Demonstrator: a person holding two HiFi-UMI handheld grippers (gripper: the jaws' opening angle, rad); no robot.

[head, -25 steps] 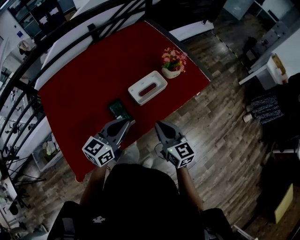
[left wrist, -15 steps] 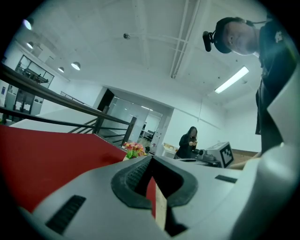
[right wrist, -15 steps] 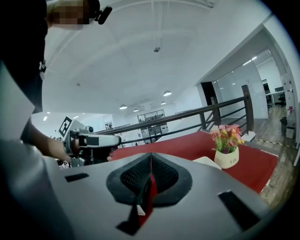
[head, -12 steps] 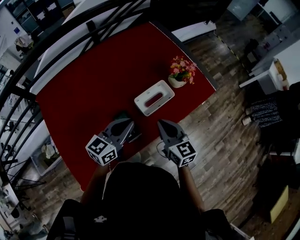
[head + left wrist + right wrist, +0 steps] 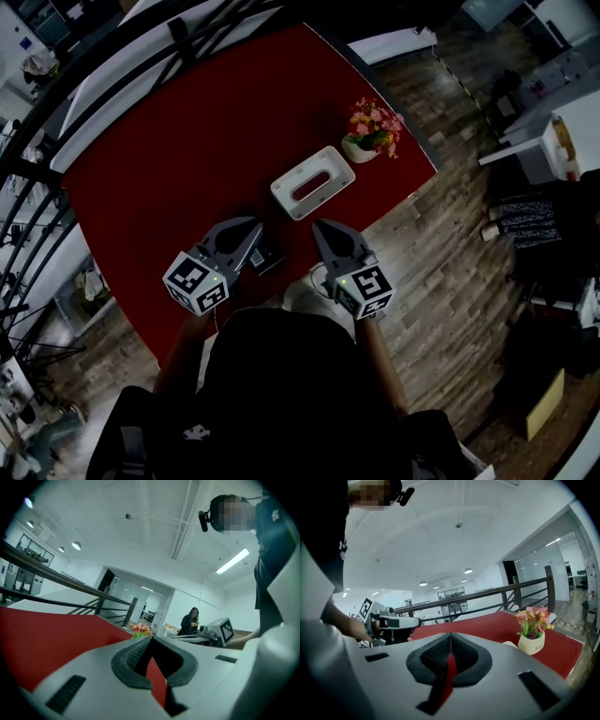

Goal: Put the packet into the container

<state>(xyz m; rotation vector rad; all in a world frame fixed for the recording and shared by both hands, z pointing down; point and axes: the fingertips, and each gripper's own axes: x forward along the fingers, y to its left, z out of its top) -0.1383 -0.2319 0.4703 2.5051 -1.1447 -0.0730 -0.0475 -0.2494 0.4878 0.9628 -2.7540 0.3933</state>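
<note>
A dark packet [image 5: 266, 256] lies flat on the red table [image 5: 169, 169] near its front edge, half hidden under my left gripper [image 5: 253, 231]. The white oblong container [image 5: 312, 184], with a slot in its top, sits just beyond it. My left gripper is shut and empty, with its tips over the packet's near side. To the packet's right my right gripper [image 5: 322, 230] is also shut and empty, level with the table's front edge. In the left gripper view the jaws [image 5: 151, 637] meet with nothing between them. The right gripper view shows the same [image 5: 450, 635].
A small white pot of pink flowers [image 5: 373, 131] stands at the table's right corner, beyond the container. A dark railing [image 5: 56, 112] runs along the table's far and left sides. Wooden floor [image 5: 450, 262] lies to the right. A person stands far off [image 5: 190, 620].
Both grippers have moved forward over the table's front edge. The left one now covers part of the packet, which lay clear of it before. Both jaws stayed shut.
</note>
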